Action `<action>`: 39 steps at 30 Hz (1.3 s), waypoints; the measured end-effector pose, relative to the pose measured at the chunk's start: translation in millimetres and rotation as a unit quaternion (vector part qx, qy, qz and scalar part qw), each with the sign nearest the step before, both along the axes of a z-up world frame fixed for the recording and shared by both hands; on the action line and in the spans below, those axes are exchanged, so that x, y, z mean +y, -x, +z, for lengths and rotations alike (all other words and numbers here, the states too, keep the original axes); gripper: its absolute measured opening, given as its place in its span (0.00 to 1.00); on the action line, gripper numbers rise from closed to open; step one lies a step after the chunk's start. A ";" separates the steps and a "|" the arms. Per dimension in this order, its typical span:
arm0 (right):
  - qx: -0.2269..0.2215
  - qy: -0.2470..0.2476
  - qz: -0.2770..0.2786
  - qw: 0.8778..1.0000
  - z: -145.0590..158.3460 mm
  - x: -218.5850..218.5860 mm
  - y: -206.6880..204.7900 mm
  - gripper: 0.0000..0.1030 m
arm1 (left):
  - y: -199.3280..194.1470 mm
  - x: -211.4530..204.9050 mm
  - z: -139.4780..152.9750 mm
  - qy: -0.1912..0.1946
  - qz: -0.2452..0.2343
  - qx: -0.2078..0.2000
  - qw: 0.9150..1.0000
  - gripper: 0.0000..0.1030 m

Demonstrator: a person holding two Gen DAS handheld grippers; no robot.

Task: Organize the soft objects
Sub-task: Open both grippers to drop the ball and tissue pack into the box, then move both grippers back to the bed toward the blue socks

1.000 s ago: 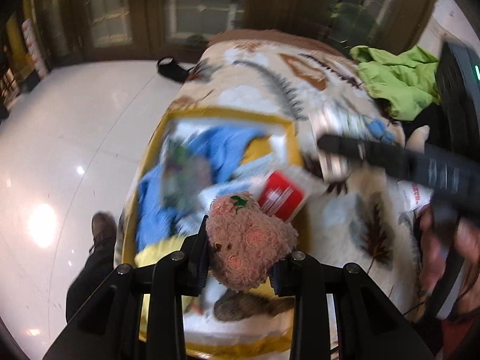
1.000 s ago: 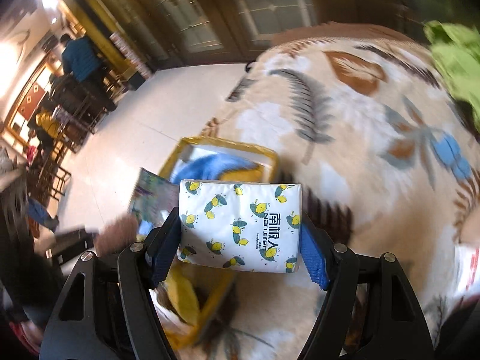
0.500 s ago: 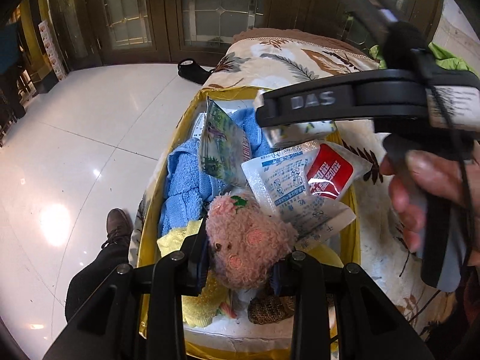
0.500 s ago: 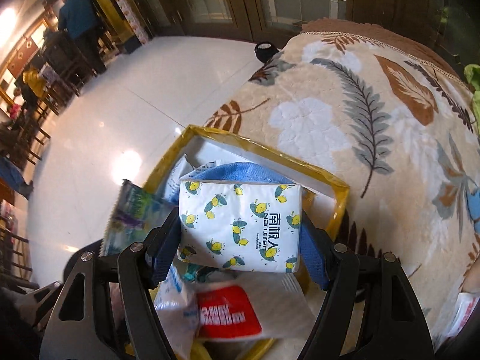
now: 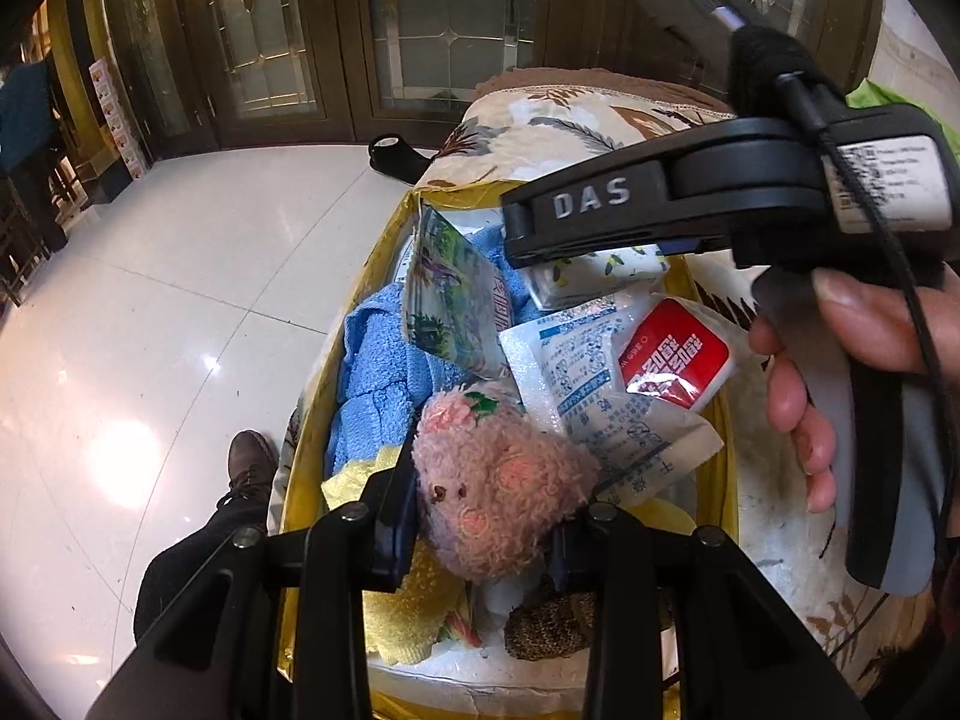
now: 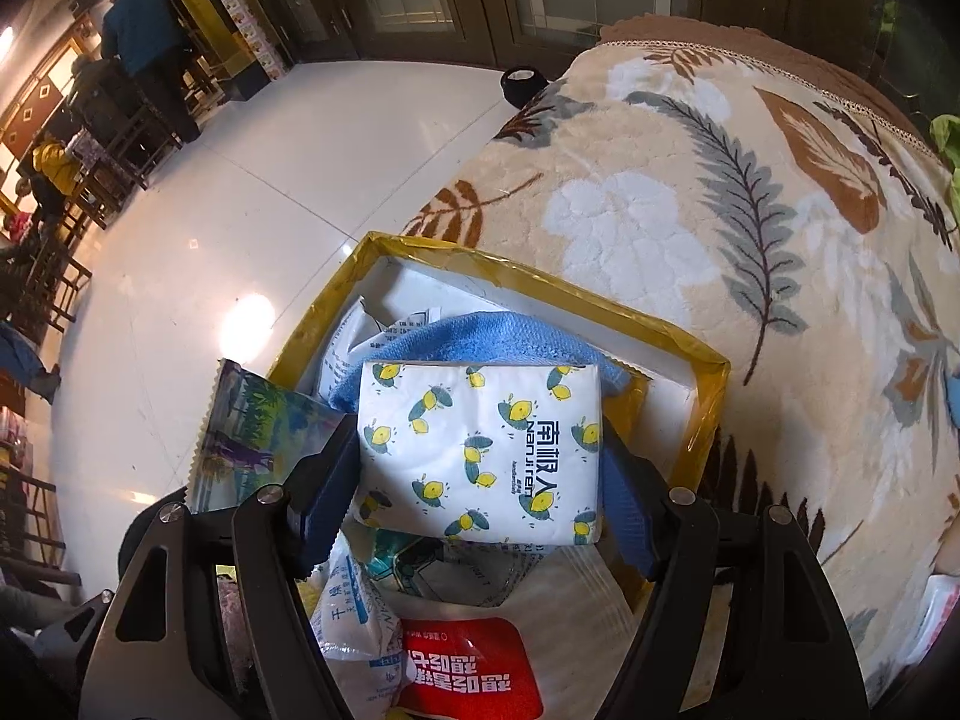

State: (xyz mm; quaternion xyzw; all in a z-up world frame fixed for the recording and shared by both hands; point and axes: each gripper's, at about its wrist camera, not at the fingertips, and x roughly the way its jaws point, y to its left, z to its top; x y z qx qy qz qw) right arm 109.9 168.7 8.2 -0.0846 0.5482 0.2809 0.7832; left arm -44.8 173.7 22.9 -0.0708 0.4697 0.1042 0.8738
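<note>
I am holding the pink plush toy (image 5: 498, 480) clamped in the left gripper (image 5: 480, 531) over the near end of the yellow-rimmed box (image 6: 702, 414), while the right gripper (image 6: 474, 468) is pinching the lemon-print tissue pack (image 6: 480, 450) above the blue towel (image 6: 480, 336). Next, I judge, both need lowering and releasing inside.

Left wrist view: right tool (image 5: 600, 228) covers most of the tissue pack (image 5: 600, 273); only its lower edge shows at 1 o'clock. Plush bear (image 5: 498, 480) hides the box (image 5: 384, 240) contents beneath it. Brown knitted item (image 5: 552, 624) at 6 o'clock is partly behind a tool finger; identity unclear.

Right wrist view: red-label packet (image 6: 468, 666) is cut off by the bottom edge. Blue towel (image 6: 480, 336) is mostly hidden behind the tissue pack (image 6: 480, 450).
</note>
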 end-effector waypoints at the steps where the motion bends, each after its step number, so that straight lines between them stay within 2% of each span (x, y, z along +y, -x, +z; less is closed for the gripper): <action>1: 0.000 -0.004 0.000 1.000 1.2 -1.2 0.6 0.72 | 0.3 -0.2 0.1 0.000 0.001 0.001 1.000 0.35; 3: 0.002 -0.010 -0.001 1.000 3.2 -3.6 1.9 0.73 | 0.6 -2.0 0.2 -0.006 0.002 0.002 1.000 0.37; 5: 0.002 -0.021 -0.001 1.000 5.4 -5.8 3.5 0.73 | 0.6 -3.2 -0.7 -0.006 0.003 0.004 1.000 0.44; 7: 0.002 -0.035 0.001 0.999 7.0 -7.0 4.9 0.73 | 1.6 -2.7 -1.8 0.004 0.005 0.007 1.000 0.61; 9: 0.008 -0.033 0.004 0.999 5.7 -5.1 5.2 0.73 | 2.8 -1.4 -1.6 0.005 0.010 0.007 1.000 0.62; 12: 0.010 -0.019 0.006 1.000 3.6 -2.5 6.3 0.73 | 4.1 0.6 -0.7 0.007 0.016 0.008 1.000 0.70; 15: 0.002 -0.024 0.003 1.000 7.6 -4.0 7.1 0.74 | 5.7 4.5 -0.3 0.007 0.024 0.007 1.000 0.71; 18: -0.004 -0.024 -0.002 1.000 11.6 -5.9 6.0 0.82 | 8.3 6.2 1.6 0.008 0.030 0.005 1.000 0.71; 23: -0.009 -0.038 -0.007 0.999 22.3 -11.3 7.3 0.86 | 10.2 4.8 9.3 -0.006 0.034 -0.007 0.999 0.71; 30: -0.018 -0.069 -0.013 0.997 45.0 -34.1 20.4 0.86 | 14.0 -5.7 26.9 -0.047 0.033 -0.036 0.998 0.71; 39: -0.030 -0.101 -0.044 0.993 69.4 -92.3 40.3 0.86 | 9.2 -23.7 37.5 -0.057 0.014 -0.046 0.997 0.71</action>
